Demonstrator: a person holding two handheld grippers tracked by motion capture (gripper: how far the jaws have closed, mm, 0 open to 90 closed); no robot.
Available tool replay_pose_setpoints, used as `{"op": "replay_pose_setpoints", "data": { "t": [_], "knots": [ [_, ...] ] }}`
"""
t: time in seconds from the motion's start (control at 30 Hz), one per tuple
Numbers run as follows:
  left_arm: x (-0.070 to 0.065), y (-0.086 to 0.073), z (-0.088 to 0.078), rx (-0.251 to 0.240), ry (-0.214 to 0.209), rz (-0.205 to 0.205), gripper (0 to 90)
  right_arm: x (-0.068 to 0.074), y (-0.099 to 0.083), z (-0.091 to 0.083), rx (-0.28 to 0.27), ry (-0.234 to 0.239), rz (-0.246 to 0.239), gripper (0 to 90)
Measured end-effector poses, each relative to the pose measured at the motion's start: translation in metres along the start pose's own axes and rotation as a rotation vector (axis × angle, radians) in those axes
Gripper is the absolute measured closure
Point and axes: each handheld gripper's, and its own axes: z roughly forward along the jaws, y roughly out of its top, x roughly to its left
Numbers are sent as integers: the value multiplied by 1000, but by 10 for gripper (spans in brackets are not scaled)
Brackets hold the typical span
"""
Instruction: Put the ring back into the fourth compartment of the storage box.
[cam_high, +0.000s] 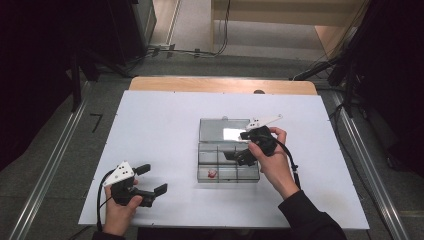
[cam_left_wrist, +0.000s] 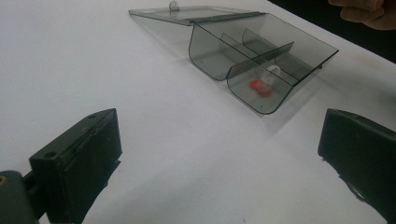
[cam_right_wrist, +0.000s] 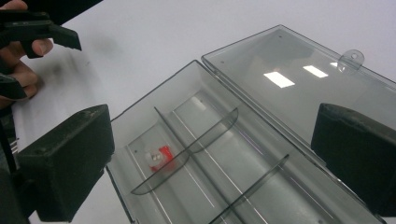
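Nearest the high camera, the left tongs (cam_high: 150, 179) rest on the white worktop (cam_high: 155, 130) at the near left corner, jaws apart and empty. Farther in, the right tongs (cam_high: 239, 145) hang over the clear grey plastic compartment box (cam_high: 227, 172), whose flat lid (cam_high: 222, 131) lies folded back on the far side. A small red-and-white piece (cam_high: 212, 173) sits in the box's near left compartment, to the left of the right tongs and closer to them than to the left pair.

From the left gripper view, both black jaws stand wide with bare worktop between; the box (cam_left_wrist: 261, 56) lies ahead and to the right, well apart, the red-and-white piece (cam_left_wrist: 262, 84) in its nearest cell.

From the right gripper view, the jaws gape with nothing gripped, straddling the box (cam_right_wrist: 243, 154); the piece (cam_right_wrist: 159, 156) lies toward the left jaw, behind a curved divider (cam_right_wrist: 196, 144). The box's long axis runs diagonally across this view.
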Motion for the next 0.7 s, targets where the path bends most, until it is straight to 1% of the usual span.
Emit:
{"op": "replay_pose_setpoints", "data": {
  "t": [0.2,0.33,0.43,0.5,0.6,0.7],
  "knots": [
    [0,0,0,-2,-3,-2,0,-7,-2,-1,2,-23,11,0],
    [0,0,1,0,-10,7,0,-12,-3,-1,3,-35,19,0],
    [1,1,1,-3,-14,3,0,-17,-3,-1,9,-48,22,0],
    [1,1,2,-9,-12,-1,0,-21,-3,-1,2,-54,32,0],
    [1,1,3,-4,-6,1,0,-26,-2,-3,-14,-49,47,0],
    [-1,1,3,3,1,8,0,-31,-1,-4,-18,-49,50,0]
  ]
}}
